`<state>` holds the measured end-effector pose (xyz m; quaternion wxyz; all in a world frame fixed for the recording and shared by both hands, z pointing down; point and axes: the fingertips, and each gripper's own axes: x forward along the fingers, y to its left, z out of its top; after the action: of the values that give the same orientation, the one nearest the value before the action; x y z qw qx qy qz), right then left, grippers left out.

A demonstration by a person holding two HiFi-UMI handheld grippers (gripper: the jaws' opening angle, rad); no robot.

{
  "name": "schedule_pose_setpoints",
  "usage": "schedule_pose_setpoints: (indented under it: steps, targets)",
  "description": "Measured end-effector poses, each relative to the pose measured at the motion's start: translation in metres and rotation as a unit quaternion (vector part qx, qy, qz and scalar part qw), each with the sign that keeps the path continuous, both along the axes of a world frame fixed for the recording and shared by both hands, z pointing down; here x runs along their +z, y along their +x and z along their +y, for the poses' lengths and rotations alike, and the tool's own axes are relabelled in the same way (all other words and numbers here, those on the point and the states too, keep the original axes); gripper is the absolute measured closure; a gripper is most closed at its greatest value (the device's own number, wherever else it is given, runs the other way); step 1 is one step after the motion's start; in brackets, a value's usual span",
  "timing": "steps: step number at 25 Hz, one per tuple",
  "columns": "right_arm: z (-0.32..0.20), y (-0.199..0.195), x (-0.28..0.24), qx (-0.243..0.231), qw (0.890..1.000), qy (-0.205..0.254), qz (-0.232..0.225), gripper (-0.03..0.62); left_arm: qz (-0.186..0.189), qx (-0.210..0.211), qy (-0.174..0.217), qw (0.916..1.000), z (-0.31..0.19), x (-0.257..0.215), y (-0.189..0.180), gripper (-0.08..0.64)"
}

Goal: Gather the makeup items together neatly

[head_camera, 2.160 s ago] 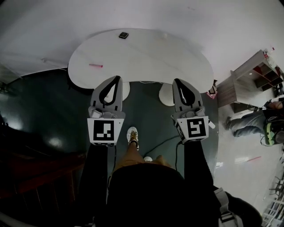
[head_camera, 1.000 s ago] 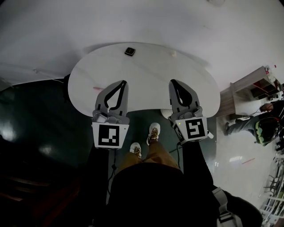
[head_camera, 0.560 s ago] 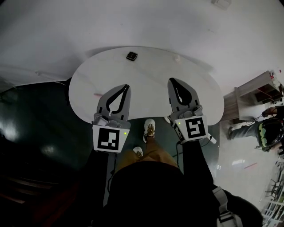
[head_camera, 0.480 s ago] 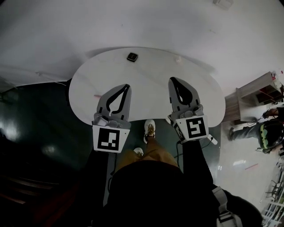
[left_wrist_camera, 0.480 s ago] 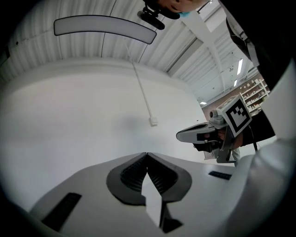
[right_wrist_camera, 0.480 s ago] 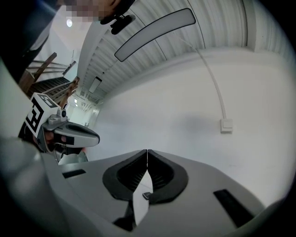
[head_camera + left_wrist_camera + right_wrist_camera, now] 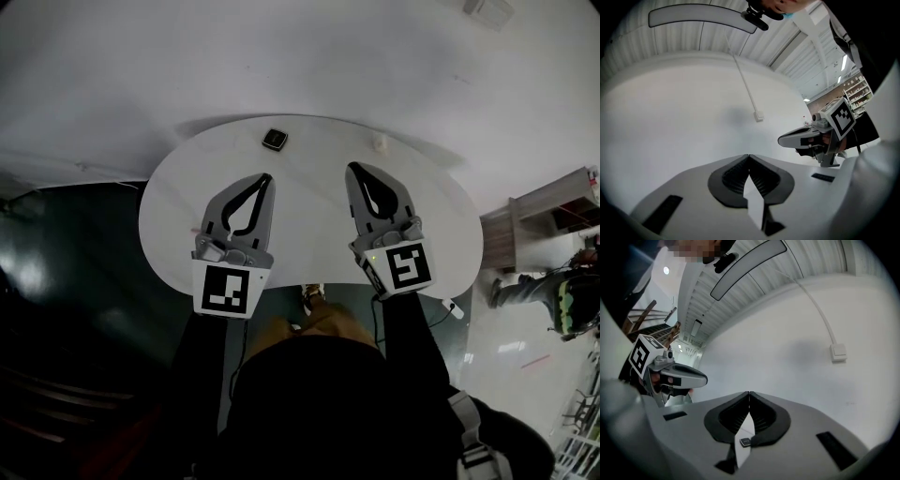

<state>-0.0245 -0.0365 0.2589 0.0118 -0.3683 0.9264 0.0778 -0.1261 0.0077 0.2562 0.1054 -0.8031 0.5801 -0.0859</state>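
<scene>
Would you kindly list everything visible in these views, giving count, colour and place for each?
Rounded white table: one, white, in front of the person.
Small dark square compact: one, black, far edge of the table.
Small pale item: one, cream, far edge, right of the compact; too small to identify.
Thin pink stick: one, pink, table's left part, mostly hidden by the left gripper.
Wall switch: one, white, on the wall.
Wooden shelf unit: one, brown, right of the table.
Bystander: one, far right.
Left gripper: one, grey, over the table, shut, empty.
Right gripper: one, grey, over the table, shut, empty.
</scene>
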Motion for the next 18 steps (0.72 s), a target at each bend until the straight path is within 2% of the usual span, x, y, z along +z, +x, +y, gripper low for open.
schedule_pose_setpoints:
  steps: [5,8,11,18]
  targets:
    - [-0.050,-0.009,0.012,-0.034,0.999,-0.008,0.013,0.566,0.003,-0.014,-0.006,0.9999,-0.044,0.002,-0.003,0.543]
    - [-0.077,-0.020,0.013,-0.056,0.998,-0.014,-0.001,0.566,0.002,-0.042,-0.011,0.9991,-0.068,0.007,-0.013,0.543]
    - [-0.096,-0.035,0.018,-0.084,0.996,-0.017,-0.004,0.566,0.017,-0.072,-0.017,0.9971,-0.088,0.012,-0.024,0.543]
    - [-0.132,-0.063,0.058,-0.109,0.992,-0.065,0.009,0.566,0.013,-0.103,-0.031,0.9941,-0.117,0.025,-0.042,0.543]
